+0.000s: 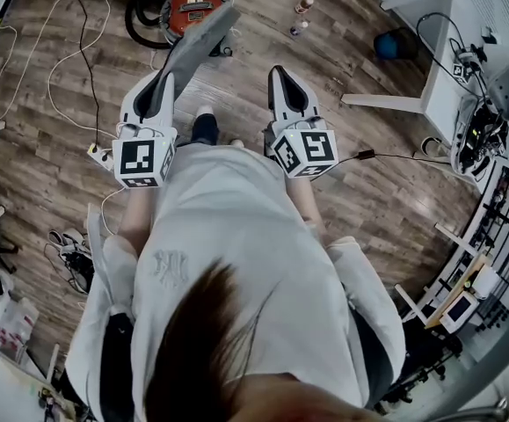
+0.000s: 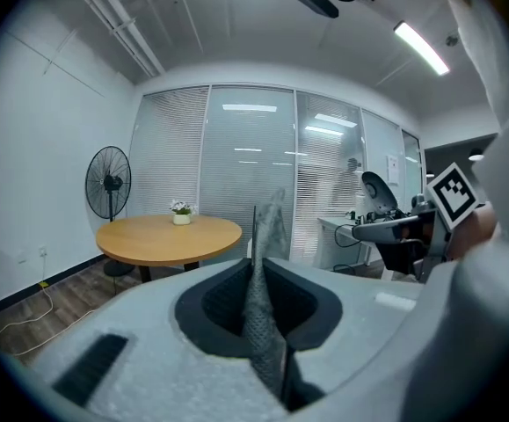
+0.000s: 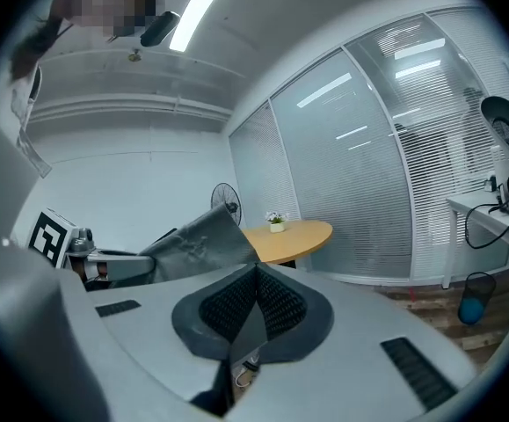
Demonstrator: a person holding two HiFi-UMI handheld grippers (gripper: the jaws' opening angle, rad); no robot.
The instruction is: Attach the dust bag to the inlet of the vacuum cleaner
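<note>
A flat grey dust bag sticks out forward from my left gripper, which is shut on its near end. In the left gripper view the bag stands edge-on between the pads and rises past the tips. The red vacuum cleaner with its black hose sits on the wood floor just beyond the bag. My right gripper is level beside the left one, shut with nothing in it. From the right gripper view the bag shows at the left, apart from these jaws.
A white power strip and cables lie on the floor at the left. A white desk and a blue bin stand at the right. A round wooden table and a standing fan are across the room.
</note>
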